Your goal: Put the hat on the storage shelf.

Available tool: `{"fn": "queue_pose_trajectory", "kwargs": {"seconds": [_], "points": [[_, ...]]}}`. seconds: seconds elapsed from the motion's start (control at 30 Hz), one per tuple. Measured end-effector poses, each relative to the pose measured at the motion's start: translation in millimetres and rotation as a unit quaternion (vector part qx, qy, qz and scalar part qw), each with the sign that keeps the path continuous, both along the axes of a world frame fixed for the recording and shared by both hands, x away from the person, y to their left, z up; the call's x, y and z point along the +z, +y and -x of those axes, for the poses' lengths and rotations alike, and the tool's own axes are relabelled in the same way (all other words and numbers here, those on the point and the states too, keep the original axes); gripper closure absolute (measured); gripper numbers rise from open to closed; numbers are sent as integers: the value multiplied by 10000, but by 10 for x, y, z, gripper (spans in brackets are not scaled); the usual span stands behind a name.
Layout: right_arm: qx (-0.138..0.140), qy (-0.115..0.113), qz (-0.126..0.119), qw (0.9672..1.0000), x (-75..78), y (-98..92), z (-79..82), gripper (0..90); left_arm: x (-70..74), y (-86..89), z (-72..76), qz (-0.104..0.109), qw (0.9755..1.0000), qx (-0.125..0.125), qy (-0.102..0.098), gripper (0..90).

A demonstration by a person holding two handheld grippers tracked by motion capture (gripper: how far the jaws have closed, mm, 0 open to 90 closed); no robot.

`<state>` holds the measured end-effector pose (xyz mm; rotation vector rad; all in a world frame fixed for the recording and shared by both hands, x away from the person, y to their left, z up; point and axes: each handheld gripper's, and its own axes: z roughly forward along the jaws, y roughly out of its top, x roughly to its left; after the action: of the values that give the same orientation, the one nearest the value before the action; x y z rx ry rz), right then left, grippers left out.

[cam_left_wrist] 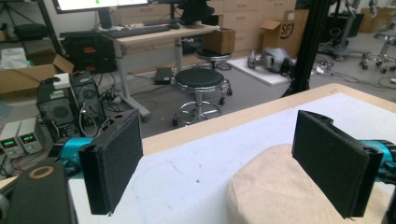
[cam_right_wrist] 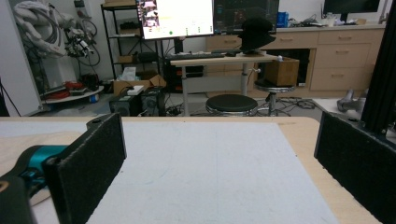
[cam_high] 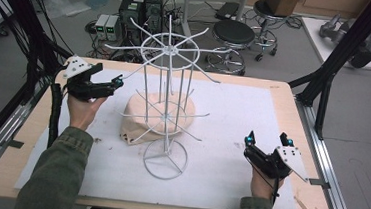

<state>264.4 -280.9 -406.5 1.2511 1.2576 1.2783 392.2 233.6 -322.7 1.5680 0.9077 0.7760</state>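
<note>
The beige hat (cam_high: pixel 158 116) is lying on the white mat (cam_high: pixel 232 123) at mid-table, behind the base of the white wire rack (cam_high: pixel 166 100), whose rods are crossing in front of it. You are holding your left gripper (cam_high: pixel 105 85) just beside the hat's left edge, jaws spread and empty. Your right gripper (cam_high: pixel 267 139) is hovering well apart at the right, also spread and empty.
</note>
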Motion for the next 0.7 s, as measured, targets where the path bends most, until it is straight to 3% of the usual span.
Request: {"fn": "queue_pose_trajectory", "kwargs": {"seconds": [0.33,0.7], "points": [[-29,-30,8,10000,4,0,7,13,1,-139,-185,-34,9998,-192,99,166],[-2,-19,43,10000,1,6,0,13,-152,-205,-357,8,9986,-460,270,173]]}}
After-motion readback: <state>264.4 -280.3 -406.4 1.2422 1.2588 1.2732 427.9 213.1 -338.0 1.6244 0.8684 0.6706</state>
